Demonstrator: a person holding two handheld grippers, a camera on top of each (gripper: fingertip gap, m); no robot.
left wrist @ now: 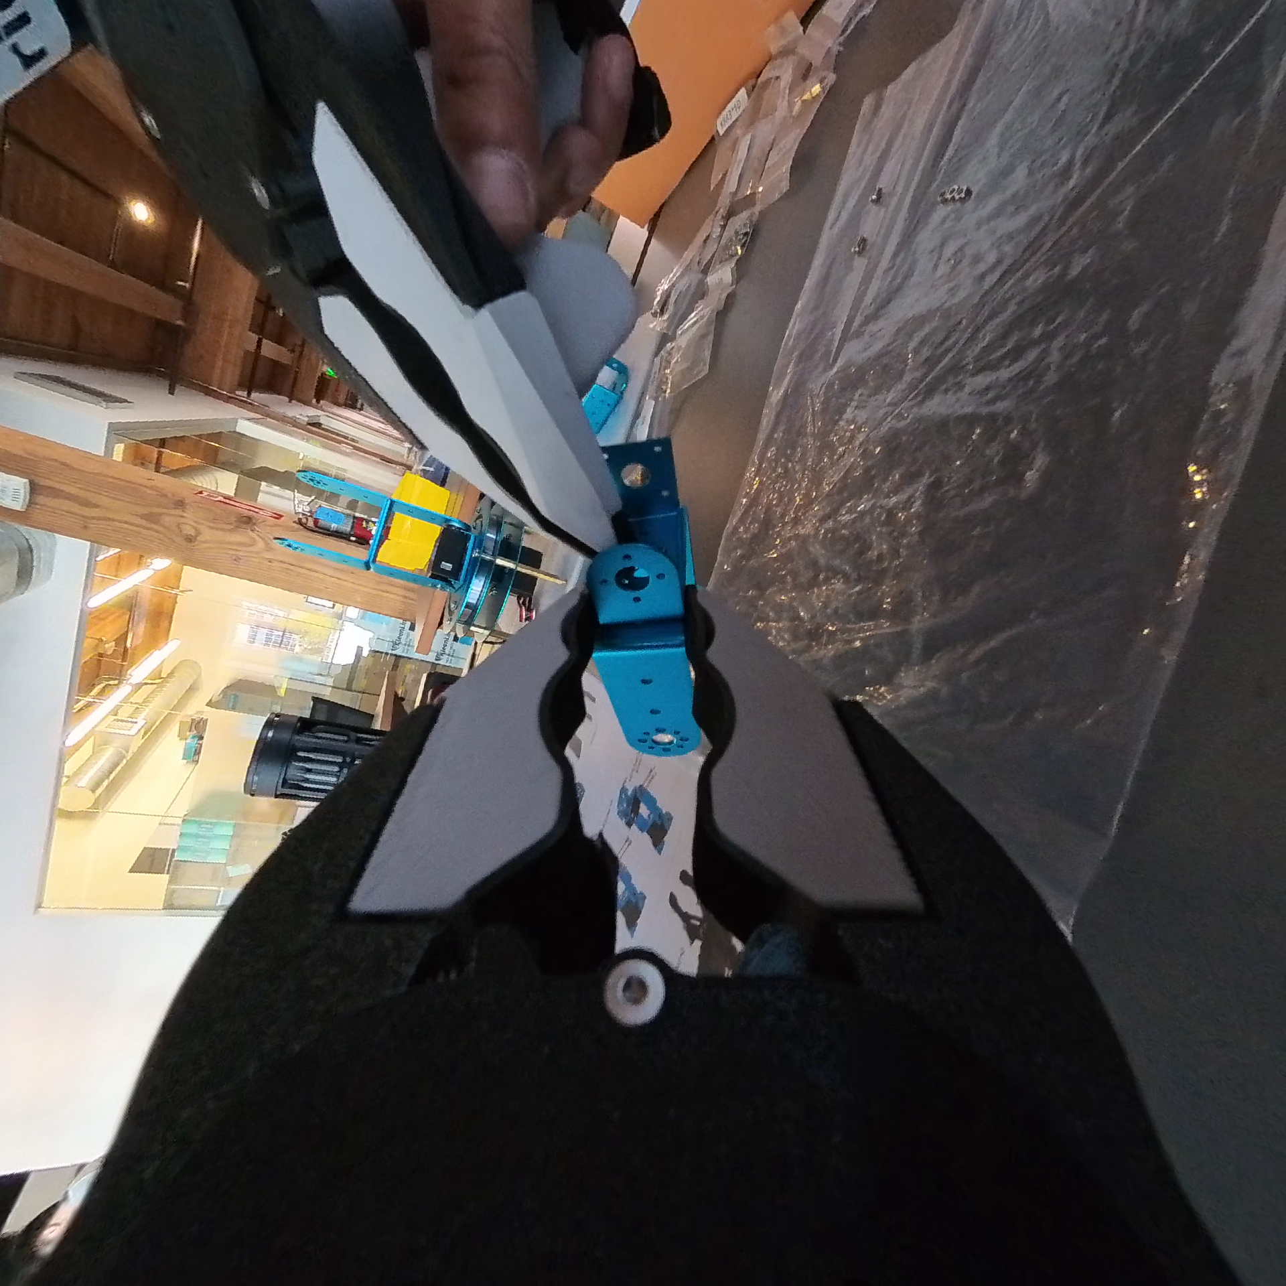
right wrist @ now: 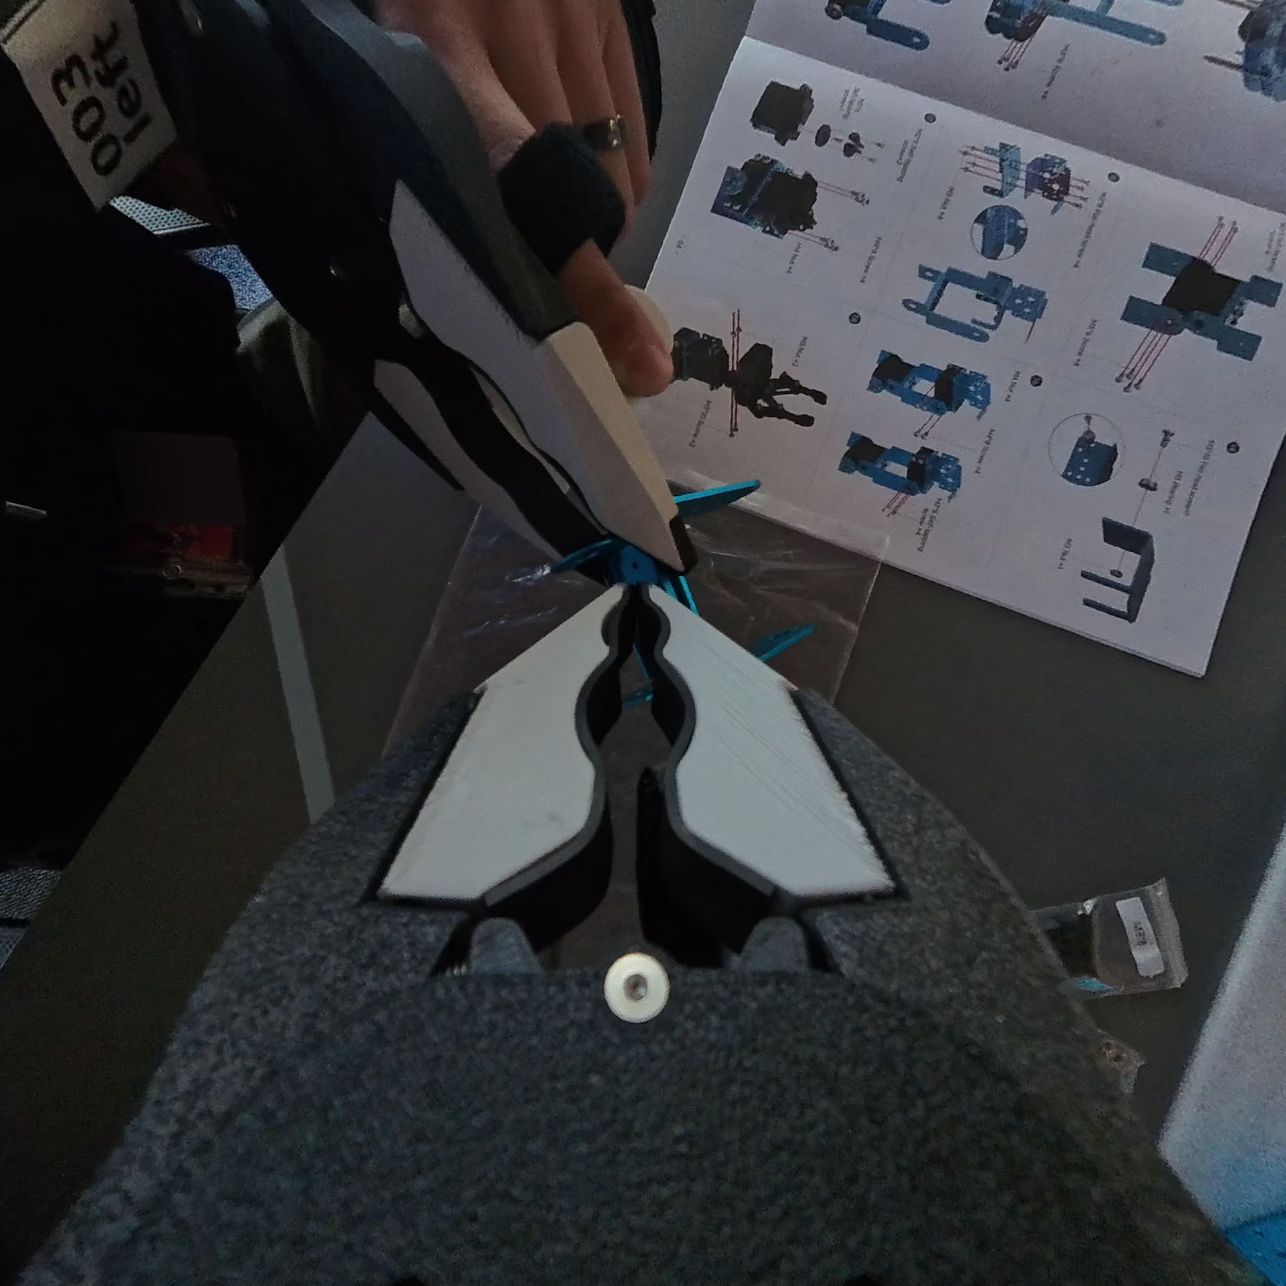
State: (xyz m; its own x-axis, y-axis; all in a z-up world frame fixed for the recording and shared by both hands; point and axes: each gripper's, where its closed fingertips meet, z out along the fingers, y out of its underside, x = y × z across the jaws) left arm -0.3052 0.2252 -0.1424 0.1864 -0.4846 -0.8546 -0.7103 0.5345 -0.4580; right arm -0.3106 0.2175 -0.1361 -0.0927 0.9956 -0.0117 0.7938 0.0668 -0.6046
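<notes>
My left gripper (left wrist: pixel 637 602) is shut on a blue metal bracket (left wrist: pixel 644 668) with round hole patterns, held in the air between its fingertips. My right gripper (right wrist: pixel 634 591) is shut on the thin edge of the blue bracket assembly (right wrist: pixel 630 574), whose flanges stick out to the sides. The two grippers meet tip to tip. In the left wrist view the right gripper (left wrist: pixel 602 532) comes in from the upper left and touches a second blue bracket (left wrist: pixel 651 487) just behind the first. In the right wrist view the left gripper (right wrist: pixel 678 553) comes in from the upper left, with a hand on it.
A printed assembly sheet (right wrist: pixel 974 348) lies on the dark table (right wrist: pixel 974 800). A clear plastic bag (right wrist: pixel 800 577) lies under the grippers. A large plastic sheet (left wrist: pixel 974 417) and small parts bags (left wrist: pixel 731 209) lie alongside. A partly built blue and yellow assembly (left wrist: pixel 417 529) stands farther off. Another small bag (right wrist: pixel 1113 946) lies at the right. Both grippers' tips are close together, under 4 cm apart.
</notes>
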